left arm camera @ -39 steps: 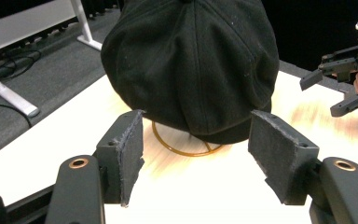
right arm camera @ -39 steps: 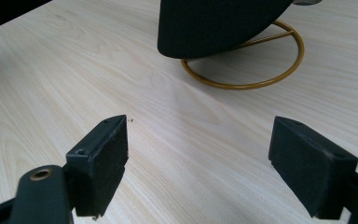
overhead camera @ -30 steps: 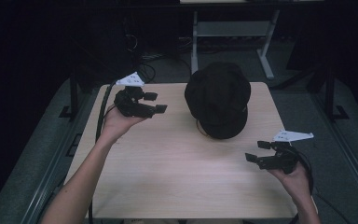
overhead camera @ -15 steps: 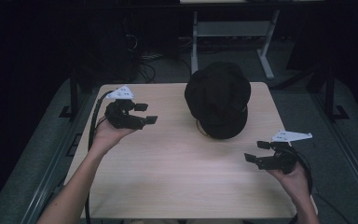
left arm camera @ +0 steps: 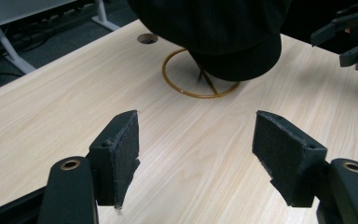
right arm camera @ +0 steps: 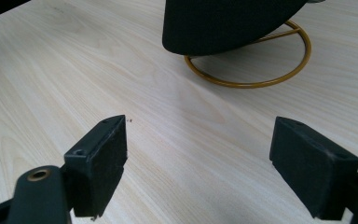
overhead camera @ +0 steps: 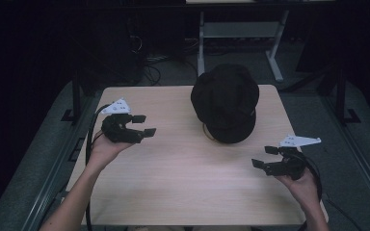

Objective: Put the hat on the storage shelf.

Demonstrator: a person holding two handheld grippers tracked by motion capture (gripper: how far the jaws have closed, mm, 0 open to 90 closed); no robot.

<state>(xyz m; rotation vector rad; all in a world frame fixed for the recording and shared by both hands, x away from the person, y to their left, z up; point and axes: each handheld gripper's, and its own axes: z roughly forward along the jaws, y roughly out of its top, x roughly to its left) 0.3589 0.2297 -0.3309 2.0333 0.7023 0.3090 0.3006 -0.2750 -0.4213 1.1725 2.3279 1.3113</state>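
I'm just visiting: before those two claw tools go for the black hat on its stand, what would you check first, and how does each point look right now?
1. Left gripper jaws open with nothing between them: ok.
2. Right gripper jaws open with nothing between them: ok.
3. Black hat sits on its gold wire stand: ok.
4. Stand's ring lies flat on the table: ok in both gripper views.
5. Bare tabletop between each gripper and the hat, nothing in the way: ok.
6. Whether the hat is fastened to the stand or just resting: cannot tell.
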